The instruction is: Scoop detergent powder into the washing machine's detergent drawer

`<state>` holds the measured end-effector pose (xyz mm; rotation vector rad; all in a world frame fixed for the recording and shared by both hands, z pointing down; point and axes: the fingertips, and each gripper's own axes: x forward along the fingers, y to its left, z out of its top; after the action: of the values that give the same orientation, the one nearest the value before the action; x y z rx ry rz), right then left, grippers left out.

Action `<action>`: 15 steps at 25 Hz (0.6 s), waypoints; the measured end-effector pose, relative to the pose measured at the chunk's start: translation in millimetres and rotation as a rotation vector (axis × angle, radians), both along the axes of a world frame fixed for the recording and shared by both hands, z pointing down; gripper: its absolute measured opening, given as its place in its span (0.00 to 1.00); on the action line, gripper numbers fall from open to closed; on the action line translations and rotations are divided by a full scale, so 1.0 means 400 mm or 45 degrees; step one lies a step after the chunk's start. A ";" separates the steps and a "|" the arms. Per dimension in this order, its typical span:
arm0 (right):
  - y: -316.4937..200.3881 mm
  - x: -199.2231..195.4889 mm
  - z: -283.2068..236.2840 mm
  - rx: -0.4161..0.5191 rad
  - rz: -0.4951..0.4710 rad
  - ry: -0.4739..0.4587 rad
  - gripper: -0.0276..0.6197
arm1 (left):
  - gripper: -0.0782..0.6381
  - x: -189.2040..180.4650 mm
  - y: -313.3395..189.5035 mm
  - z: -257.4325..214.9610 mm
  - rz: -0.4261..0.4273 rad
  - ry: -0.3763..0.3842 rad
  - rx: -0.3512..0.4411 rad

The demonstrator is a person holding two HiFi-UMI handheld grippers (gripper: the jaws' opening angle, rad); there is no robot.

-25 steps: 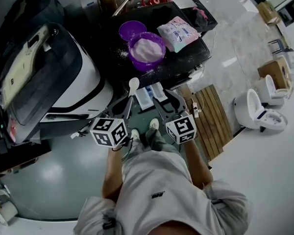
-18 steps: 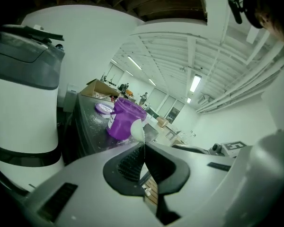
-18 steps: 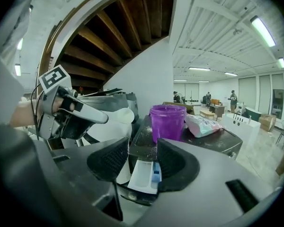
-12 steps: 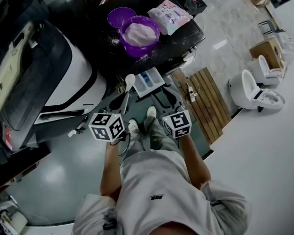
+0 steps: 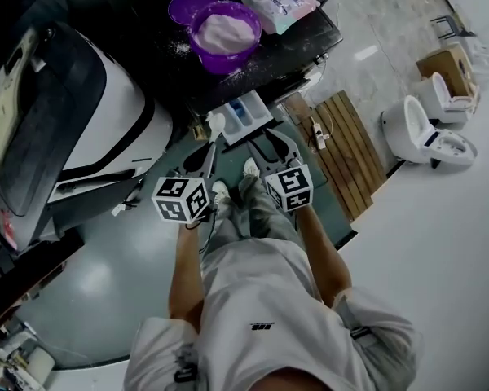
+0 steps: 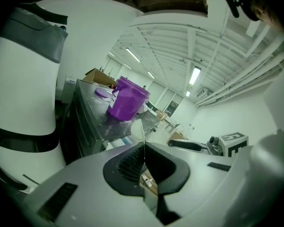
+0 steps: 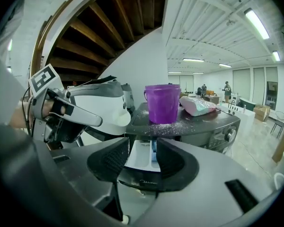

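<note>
Head view: white plastic spoon [image 5: 217,123] sticks out of the left tool [image 5: 210,151], just beside the pulled-out white detergent drawer [image 5: 246,117]. Left gripper view: jaws pinch the spoon's handle. Right gripper view: right tool [image 7: 143,151] gapes empty, facing the drawer.

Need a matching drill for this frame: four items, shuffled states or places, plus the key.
Items:
1. spoon
2. purple tub
3. detergent drawer
4. right tongs

States or places:
A. pulled out, under the washer top
B. open, gripping nothing
C. clamped in the left tongs
D. on the washer top, holding white powder

Pairs: 1-C, 2-D, 3-A, 4-B
</note>
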<state>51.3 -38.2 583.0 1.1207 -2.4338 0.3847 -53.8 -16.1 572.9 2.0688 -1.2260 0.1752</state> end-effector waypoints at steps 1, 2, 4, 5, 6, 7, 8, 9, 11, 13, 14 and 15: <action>0.000 0.003 0.011 -0.007 0.002 0.001 0.32 | 0.13 0.002 -0.001 0.012 -0.004 0.000 -0.005; -0.001 0.006 0.022 -0.014 0.004 0.004 0.32 | 0.13 0.005 -0.002 0.023 -0.007 0.000 -0.010; -0.002 0.013 0.042 -0.028 0.008 0.007 0.32 | 0.13 0.011 -0.005 0.045 -0.009 -0.003 -0.019; -0.003 0.017 0.052 -0.034 0.010 0.008 0.32 | 0.13 0.015 -0.007 0.056 -0.009 -0.004 -0.022; -0.004 0.021 0.061 -0.041 0.012 0.009 0.32 | 0.13 0.019 -0.010 0.067 -0.008 -0.004 -0.025; -0.005 0.024 0.071 -0.048 0.014 0.010 0.32 | 0.13 0.023 -0.012 0.078 -0.007 -0.004 -0.030; -0.006 0.027 0.080 -0.054 0.016 0.011 0.32 | 0.13 0.027 -0.014 0.090 -0.007 -0.006 -0.036; -0.007 0.029 0.089 -0.060 0.017 0.011 0.32 | 0.13 0.030 -0.017 0.102 -0.006 -0.008 -0.042; -0.010 0.032 0.105 -0.070 0.017 0.011 0.32 | 0.13 0.036 -0.021 0.124 -0.007 -0.012 -0.049; -0.011 0.034 0.120 -0.078 0.015 0.011 0.32 | 0.13 0.043 -0.026 0.145 -0.005 -0.027 -0.049; -0.012 0.036 0.128 -0.082 0.015 0.012 0.32 | 0.13 0.047 -0.028 0.155 -0.001 -0.042 -0.049; -0.012 0.037 0.135 -0.087 0.015 0.012 0.32 | 0.13 0.051 -0.030 0.166 0.003 -0.060 -0.049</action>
<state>66.3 -43.2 637.0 1.1059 -2.3882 0.4623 -33.5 -28.0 639.1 2.0435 -1.2386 0.2480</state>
